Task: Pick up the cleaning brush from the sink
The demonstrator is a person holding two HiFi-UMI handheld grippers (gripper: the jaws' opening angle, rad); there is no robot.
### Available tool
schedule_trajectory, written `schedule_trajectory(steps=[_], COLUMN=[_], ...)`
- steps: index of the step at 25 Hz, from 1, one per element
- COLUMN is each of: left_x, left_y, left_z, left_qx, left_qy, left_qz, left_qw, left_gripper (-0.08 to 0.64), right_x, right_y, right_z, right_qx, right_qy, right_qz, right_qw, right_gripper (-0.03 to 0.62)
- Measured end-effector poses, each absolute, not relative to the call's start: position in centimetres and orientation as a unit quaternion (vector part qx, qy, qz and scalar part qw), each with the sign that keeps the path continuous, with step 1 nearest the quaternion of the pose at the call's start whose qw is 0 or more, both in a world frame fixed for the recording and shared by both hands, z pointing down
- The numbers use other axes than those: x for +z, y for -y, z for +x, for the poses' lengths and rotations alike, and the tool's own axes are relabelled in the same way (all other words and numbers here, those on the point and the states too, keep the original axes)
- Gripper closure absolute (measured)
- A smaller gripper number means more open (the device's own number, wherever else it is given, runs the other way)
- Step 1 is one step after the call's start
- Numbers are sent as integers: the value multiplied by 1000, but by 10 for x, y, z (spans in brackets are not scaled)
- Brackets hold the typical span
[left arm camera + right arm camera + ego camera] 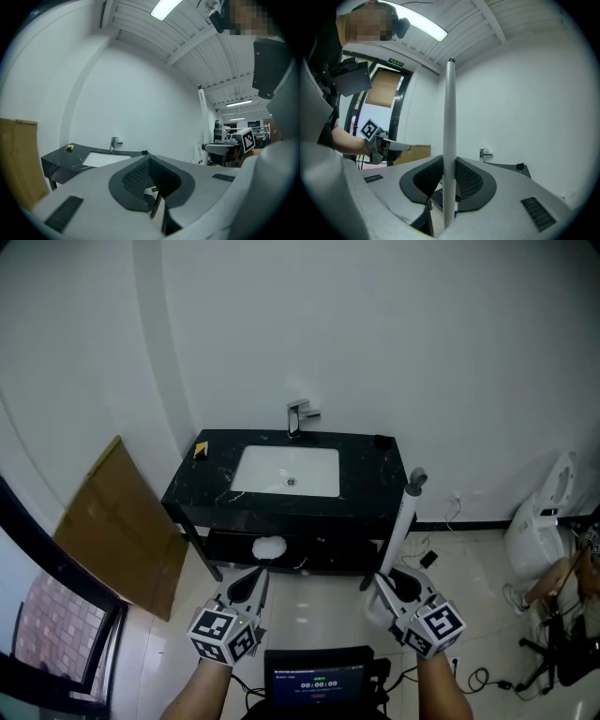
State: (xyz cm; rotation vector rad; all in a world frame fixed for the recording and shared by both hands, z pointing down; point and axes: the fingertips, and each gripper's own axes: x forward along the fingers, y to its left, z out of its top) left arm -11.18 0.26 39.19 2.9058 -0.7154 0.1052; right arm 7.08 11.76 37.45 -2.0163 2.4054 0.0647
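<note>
The right gripper was pinching the cleaning brush by its long white handle; in the right gripper view the dark pads pressed on the handle from both sides, and the handle stood upright between them, rising well above the jaws; its lower end was hidden behind the gripper, so I could not make out any bristles. The brush was out of the sink, held near the front right corner of the black counter, its grey tip reaching about the level of the counter's edge in the head view.

The left gripper hung in front of the counter's left half with its jaws pressed together and nothing between them; both grippers pointed roughly level toward the vanity.

The white basin sat in the middle of the counter with a chrome faucet behind it; a small yellow object lay at the back left corner; a cardboard sheet leaned against the left wall; a toilet stood at the far right.
</note>
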Motion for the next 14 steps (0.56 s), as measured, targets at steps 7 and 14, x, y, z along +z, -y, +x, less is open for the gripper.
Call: schedule_trajectory(steps=[7,14], left_x=[384,382], left_y=[4,0], left_z=[-115,-112], left_qx=[26,29], left_qy=[242,236], left_qz=[967,969], left_qw=[75,63], left_gripper=[563,563], right_x=[371,370], right_y=[-118,-117], right_z=[69,71], right_qx=[25,30], right_qy=[-763,-762], right_qz=[-646,-647], right_qw=[0,0], right_gripper=[512,512])
